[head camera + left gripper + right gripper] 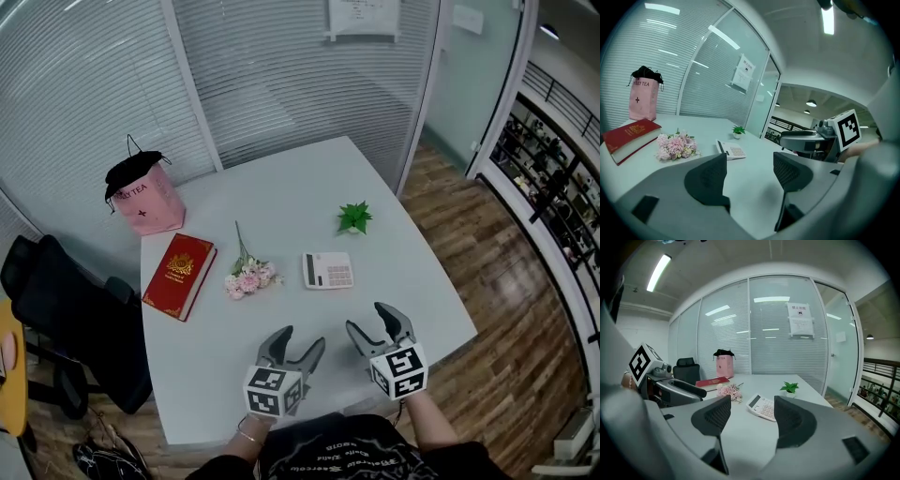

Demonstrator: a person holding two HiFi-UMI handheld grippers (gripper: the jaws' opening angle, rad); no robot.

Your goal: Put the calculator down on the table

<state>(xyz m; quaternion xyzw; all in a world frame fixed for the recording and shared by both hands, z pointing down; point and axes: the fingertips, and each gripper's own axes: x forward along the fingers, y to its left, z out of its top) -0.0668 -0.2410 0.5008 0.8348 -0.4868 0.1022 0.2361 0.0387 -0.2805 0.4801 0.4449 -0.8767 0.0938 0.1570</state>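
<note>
A white calculator (328, 270) lies flat on the pale table (281, 197), right of middle; it also shows as the calculator (731, 150) in the left gripper view and the calculator (762, 407) in the right gripper view. My left gripper (300, 344) hovers near the table's front edge, open and empty. My right gripper (372, 321) hangs beside it, a little nearer the calculator, also open with nothing between its jaws. Both grippers are apart from the calculator. In the gripper views the left gripper (750, 176) and the right gripper (753, 414) show an empty gap between their dark pads.
A pink flower bunch (247, 275) lies left of the calculator, a red book (180, 275) further left, and a pink bag (145, 197) at the back left. A small green plant (354, 217) stands behind the calculator. A dark chair (66, 319) stands left of the table.
</note>
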